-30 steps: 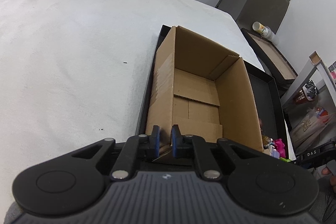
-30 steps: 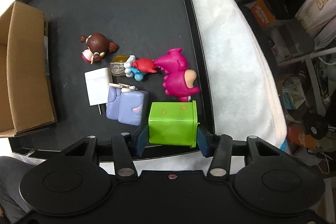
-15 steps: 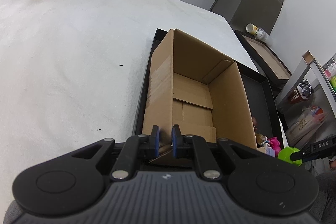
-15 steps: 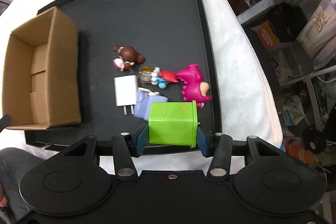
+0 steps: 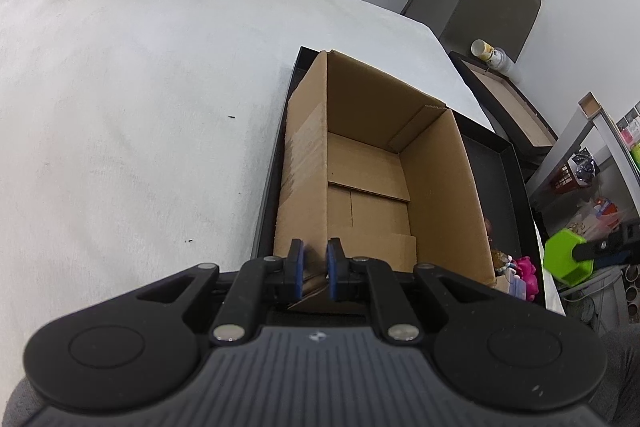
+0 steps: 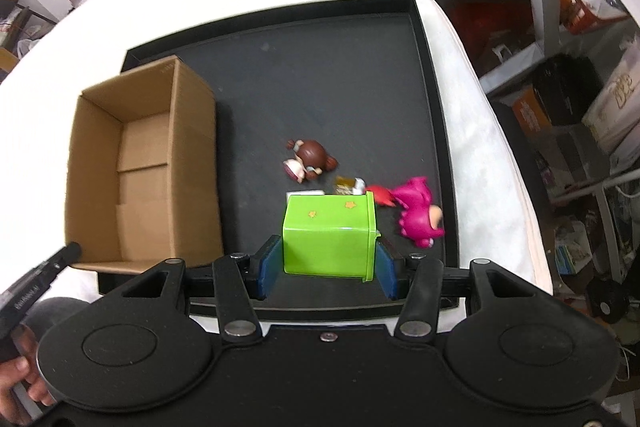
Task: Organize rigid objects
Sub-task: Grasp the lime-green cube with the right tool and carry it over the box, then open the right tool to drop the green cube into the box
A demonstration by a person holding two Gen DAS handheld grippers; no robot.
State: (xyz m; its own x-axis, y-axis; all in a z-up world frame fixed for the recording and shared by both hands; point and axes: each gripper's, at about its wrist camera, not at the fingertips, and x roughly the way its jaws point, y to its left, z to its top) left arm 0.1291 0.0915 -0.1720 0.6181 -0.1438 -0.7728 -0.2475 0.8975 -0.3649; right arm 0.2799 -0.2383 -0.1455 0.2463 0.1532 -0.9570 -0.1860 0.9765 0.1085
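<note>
My right gripper (image 6: 326, 269) is shut on a lime-green cube (image 6: 330, 233) with small stars, held in the air above the black tray (image 6: 434, 115). The same green cube (image 5: 566, 261) shows at the right edge of the left wrist view. An open, empty cardboard box (image 6: 144, 163) stands on the tray's left side. My left gripper (image 5: 315, 269) is shut on the near corner of the cardboard box (image 5: 384, 171). On the tray lie a brown-haired doll (image 6: 310, 161), a pink figure (image 6: 418, 219), a small red toy (image 6: 380, 194) and a white block, mostly hidden behind the cube.
The tray rests on a white cloth-covered table (image 5: 140, 99). Right of the table are shelves (image 6: 560, 115) with boxes and bags. A second tray (image 5: 508, 99) and a cup (image 5: 482, 49) sit beyond the table's far corner. A hand (image 6: 18, 379) holds the left gripper's handle.
My right gripper has risen with the green cube, so the tray and box look smaller and farther. The cube has come into the left wrist view. The left gripper has kept its hold on the box.
</note>
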